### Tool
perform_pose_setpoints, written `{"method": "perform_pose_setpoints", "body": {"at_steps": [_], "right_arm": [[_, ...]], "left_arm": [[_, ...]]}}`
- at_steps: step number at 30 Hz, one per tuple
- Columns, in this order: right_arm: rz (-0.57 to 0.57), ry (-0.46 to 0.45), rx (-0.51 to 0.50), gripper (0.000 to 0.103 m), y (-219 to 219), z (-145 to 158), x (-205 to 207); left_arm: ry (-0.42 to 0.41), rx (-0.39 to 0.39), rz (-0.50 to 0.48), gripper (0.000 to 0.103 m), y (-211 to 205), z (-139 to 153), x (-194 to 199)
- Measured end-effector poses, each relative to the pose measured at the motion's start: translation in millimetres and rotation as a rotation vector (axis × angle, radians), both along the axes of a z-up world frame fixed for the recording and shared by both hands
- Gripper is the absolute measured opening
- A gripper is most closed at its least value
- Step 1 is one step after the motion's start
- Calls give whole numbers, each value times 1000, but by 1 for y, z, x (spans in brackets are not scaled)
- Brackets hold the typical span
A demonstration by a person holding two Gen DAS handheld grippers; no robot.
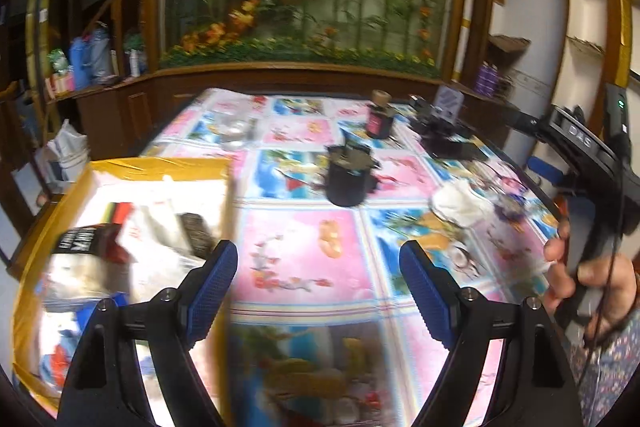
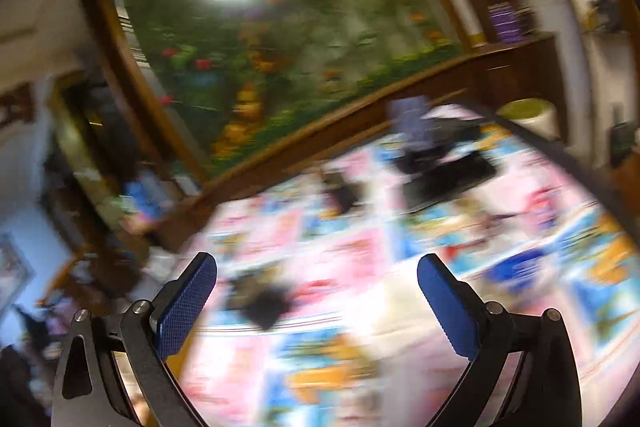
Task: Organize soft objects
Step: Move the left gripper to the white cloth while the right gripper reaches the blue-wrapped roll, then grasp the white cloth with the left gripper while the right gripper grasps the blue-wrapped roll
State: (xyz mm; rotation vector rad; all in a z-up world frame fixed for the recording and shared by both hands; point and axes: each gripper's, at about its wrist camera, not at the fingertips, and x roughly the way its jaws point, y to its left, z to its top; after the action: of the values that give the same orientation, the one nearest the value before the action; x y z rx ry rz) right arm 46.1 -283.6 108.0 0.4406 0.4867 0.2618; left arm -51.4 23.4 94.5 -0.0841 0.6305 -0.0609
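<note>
In the left wrist view, the yellow-taped cardboard box (image 1: 120, 211) fills the lower left of the frame, its long axis running from the bottom edge up toward the middle; its near end is cut off by the frame and by the left gripper (image 1: 318, 291). Inside it lie blurred packets and a dark-labelled pouch (image 1: 86, 247), their shapes hard to make out. A white soft bundle (image 1: 460, 203) sits on the bench (image 1: 304, 255) at centre right, apart from the box; its orientation cannot be told. A black cup (image 1: 347, 175) stands upright near the middle. Both grippers' fingers stand wide with nothing between them. The right wrist view is tilted and heavily smeared; around the right gripper (image 2: 318, 295) only the patterned cloth is clear.
</note>
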Motion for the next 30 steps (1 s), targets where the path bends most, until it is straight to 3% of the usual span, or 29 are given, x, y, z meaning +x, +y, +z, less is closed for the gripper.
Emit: {"method": "perform_pose_setpoints", "body": {"at_steps": [5,9,15,19,24,30], "right_arm": [[-111,272,-99,102,-60,-19,27],[-89,408,77,102,-105,-46,36],[-185,424,-6,102,-113,-51,39],[-138,450,30,102,-116,-61,50],[-112,456,-9,102,-108,-64,56],[-159,441,4,102,-114,-64,55]], "left_arm": [[83,-2,-95,82,-37,-8,24],[143,-9,-187,82,-71,-7,52],[195,-15,-253,90,-123,-11,109],[244,15,-262,90,-149,-22,151],[296,29,-246,90,-167,-39,195],[371,39,-290,90,-190,-68,221]]}}
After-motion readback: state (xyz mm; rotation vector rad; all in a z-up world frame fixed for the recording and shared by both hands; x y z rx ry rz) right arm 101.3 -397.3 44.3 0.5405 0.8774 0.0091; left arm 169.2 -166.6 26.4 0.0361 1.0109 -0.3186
